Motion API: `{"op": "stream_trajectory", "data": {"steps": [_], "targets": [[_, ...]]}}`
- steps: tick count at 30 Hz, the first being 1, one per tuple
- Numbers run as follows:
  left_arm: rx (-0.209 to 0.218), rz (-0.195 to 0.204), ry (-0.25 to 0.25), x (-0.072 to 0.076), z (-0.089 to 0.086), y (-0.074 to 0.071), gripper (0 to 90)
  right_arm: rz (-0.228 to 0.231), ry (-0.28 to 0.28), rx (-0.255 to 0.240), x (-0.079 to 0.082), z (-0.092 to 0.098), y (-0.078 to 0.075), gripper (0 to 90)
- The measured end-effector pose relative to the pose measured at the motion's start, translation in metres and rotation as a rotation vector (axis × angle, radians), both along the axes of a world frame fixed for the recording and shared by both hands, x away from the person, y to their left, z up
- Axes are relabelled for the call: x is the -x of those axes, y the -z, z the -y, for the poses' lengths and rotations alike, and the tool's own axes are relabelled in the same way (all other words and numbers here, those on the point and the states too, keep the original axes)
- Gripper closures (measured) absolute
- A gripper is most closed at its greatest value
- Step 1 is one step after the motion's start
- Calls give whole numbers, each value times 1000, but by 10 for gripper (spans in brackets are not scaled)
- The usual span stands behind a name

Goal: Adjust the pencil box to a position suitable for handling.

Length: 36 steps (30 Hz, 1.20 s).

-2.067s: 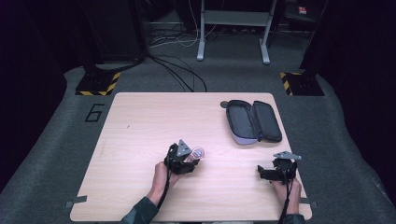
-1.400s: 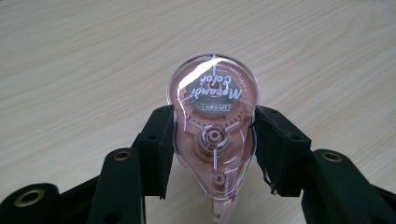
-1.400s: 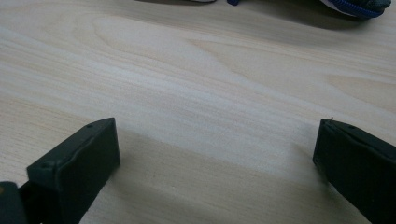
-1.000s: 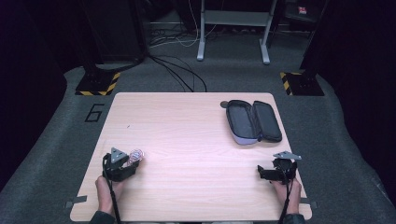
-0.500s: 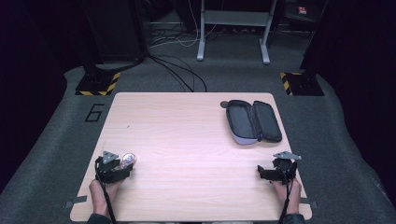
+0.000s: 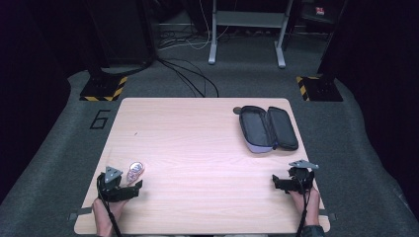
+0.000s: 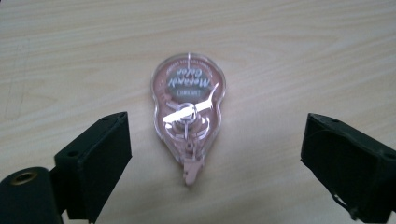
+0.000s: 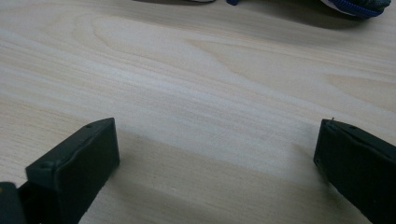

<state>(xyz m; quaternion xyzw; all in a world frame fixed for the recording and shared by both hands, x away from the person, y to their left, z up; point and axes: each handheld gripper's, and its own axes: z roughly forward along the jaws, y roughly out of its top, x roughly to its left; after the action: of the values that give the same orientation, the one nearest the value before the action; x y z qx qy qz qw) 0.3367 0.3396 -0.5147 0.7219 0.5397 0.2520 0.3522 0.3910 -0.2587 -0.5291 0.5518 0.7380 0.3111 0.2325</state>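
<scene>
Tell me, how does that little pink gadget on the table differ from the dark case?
The pink correction-tape dispenser is small, clear plastic and teardrop-shaped; the dark case is far larger and oblong. The dispenser is sealed, while the case lies unzipped and spread open. The dispenser sits between the left gripper jaws; the case lies beyond the right gripper. Both rest flat on the table.

So there's a little correction tape dispenser (image 7: 188, 110) lying flat on the light wood table (image 7: 303, 51), clear teardrop shell with pinkish insides, round end pointing away and the narrow tip toward the camera. The label is upside down from here and too blurry to read properly. The left gripper (image 7: 215, 158) has its black jaws spread wide either side of it, neither one touching.
</scene>
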Motion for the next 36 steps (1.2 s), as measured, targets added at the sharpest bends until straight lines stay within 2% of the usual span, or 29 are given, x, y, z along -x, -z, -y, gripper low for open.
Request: {"op": "stream_trajectory", "data": {"steps": [2,3,4,6,10,12,14,15,16,17,19,21,23,24,25,26,27,28,29,30,34,36], "targets": [[-8,1,-14,6,-1,3,66,-21,10,-1,-1,0,-2,4],[-12,-11,-14,8,-3,3,58,-27,21,-5,-1,0,-3,19],[-20,-17,-22,10,-5,4,55,-23,30,-18,-2,1,-3,19],[-17,-26,-32,12,-8,7,51,-33,47,-84,-4,5,-6,22],[-13,-27,-51,14,-13,13,43,-16,59,-113,-6,4,-16,23],[-13,-33,-49,15,-15,15,41,13,30,-138,-12,-7,-30,32],[-12,-36,-54,15,-15,16,41,21,18,-145,-15,-11,-34,33],[-15,-34,-55,15,-15,16,38,35,-10,-151,-22,-22,-43,50],[-15,-33,-57,15,-16,17,38,35,-10,-151,-22,-22,-43,50],[-20,-45,-52,14,-16,17,36,43,-29,-148,-29,-32,-50,69],[-26,-59,-50,13,-15,17,33,53,-40,-142,-33,-38,-53,86],[-39,-58,-50,12,-14,18,25,68,-68,-137,-43,-51,-61,121],[-33,-59,-53,12,-14,18,20,72,-94,-127,-57,-67,-65,148],[-33,-59,-53,12,-14,18,19,72,-94,-127,-57,-67,-65,148],[-33,-58,-53,12,-14,18,19,69,-104,-122,-69,-76,-65,171],[-34,-58,-53,12,-14,18,19,69,-104,-122,-69,-76,-65,171],[-38,-58,-54,12,-14,18,19,56,-115,-124,-80,-84,-64,202],[-38,-58,-54,12,-14,18,19,56,-115,-124,-80,-84,-64,202],[-37,-59,-54,12,-14,18,19,55,-117,-118,-90,-91,-62,250],[-37,-59,-54,12,-14,18,19,55,-117,-118,-90,-91,-62,250],[-34,-57,-56,12,-14,18,18,55,-120,-85,-105,-102,-58,377],[-37,-60,-56,12,-14,18,18,46,-117,-88,-111,-107,-58,425]]}}
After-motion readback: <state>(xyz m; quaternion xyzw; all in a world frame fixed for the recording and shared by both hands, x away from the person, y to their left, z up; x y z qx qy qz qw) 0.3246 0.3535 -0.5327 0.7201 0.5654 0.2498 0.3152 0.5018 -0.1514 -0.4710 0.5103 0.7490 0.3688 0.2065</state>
